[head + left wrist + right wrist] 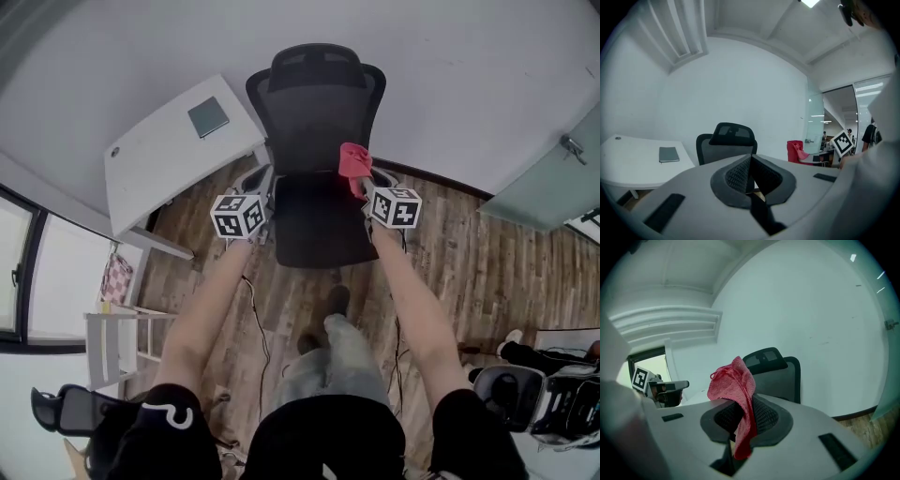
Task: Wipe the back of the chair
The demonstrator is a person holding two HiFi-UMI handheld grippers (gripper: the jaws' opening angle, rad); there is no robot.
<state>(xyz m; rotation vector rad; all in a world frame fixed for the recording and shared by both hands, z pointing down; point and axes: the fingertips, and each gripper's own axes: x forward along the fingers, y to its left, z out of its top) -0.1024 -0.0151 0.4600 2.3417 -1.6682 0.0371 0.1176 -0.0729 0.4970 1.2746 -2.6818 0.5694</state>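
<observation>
I saw the black mesh-backed office chair (315,105) standing upright, headrest on top, seat facing me. The red knitted cloth (353,161) hung bunched, pinched in my right gripper (740,420), near the backrest's lower right side; contact was unclear.

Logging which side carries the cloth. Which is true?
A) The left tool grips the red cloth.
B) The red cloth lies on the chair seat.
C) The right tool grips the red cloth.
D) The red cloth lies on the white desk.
C: the right tool is clamped on the red cloth, while the left tool is shut and empty.
</observation>
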